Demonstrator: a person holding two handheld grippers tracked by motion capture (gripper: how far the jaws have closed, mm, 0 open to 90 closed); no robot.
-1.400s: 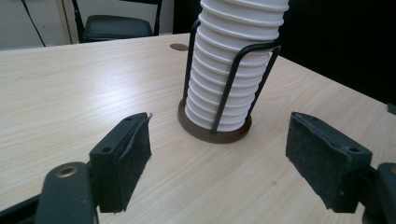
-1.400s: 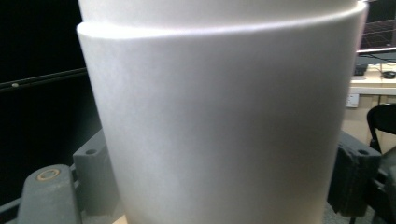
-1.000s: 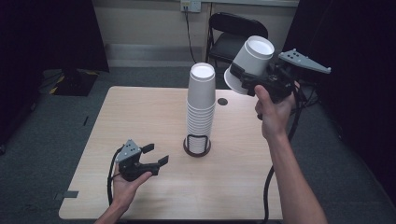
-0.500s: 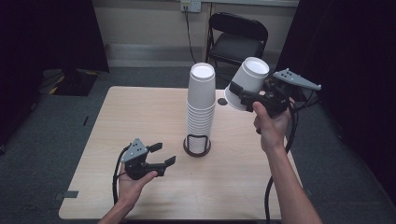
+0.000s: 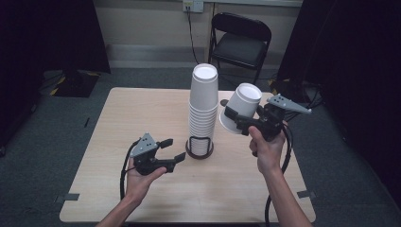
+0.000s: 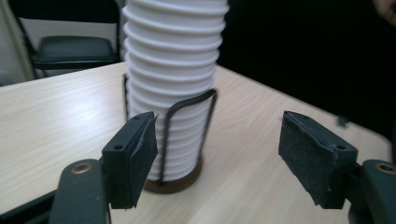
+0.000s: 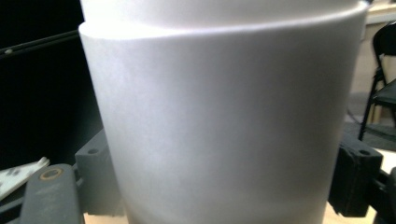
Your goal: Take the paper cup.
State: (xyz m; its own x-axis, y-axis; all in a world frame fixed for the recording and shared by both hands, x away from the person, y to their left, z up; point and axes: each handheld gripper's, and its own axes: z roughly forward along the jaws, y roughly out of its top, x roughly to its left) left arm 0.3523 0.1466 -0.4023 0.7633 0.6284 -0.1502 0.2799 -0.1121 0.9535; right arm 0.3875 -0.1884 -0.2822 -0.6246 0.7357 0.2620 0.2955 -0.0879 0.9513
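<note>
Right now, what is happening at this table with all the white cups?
A person works at a wooden table with a gripper in each hand. The right gripper is shut on a single white cup, held tilted in the air beside a tall stack of cups that stands in a wire holder. The left gripper is near the holder's base; its jaws have just been closing a little, with nothing between them.

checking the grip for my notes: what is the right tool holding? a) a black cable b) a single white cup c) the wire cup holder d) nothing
b: the right tool is clamped on a single white cup, held above the table beside the cup stack.
</note>
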